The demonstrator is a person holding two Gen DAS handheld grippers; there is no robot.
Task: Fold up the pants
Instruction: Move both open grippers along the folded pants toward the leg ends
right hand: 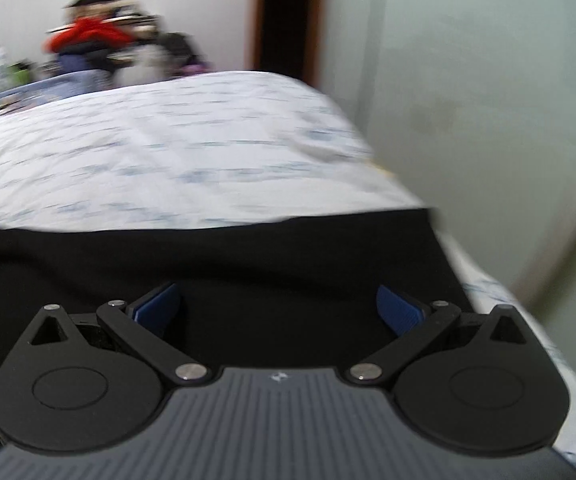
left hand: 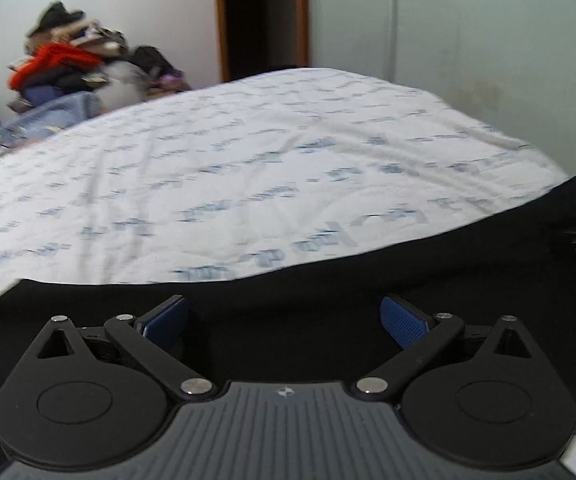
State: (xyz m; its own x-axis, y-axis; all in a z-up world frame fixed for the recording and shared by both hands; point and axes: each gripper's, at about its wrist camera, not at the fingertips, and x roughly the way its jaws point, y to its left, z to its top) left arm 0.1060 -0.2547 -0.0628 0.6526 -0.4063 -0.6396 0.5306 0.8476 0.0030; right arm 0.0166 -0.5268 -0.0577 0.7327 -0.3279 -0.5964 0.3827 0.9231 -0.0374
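One black pants (left hand: 288, 280) panel lies flat, unwrinkled.

A bed (left hand: 247, 152) with a white sheet printed in faint blue fills the room's middle. Beyond the bed's far left corner sits a heap of clothes (left hand: 75, 64). Behind the bed stand pale walls (left hand: 468, 40) and a dark, wood-framed doorway (left hand: 261, 16).

Beyond the black pants (left hand: 288, 280) we see the bed (left hand: 247, 160) spread flat and bare to its far edge; a heap of clothes (left hand: 71, 60) blocks the far left corner; the wall (left hand: 468, 40) closes in along the bed's right edge; in the right wrist view that wall (right hand: 468, 80) stands near.
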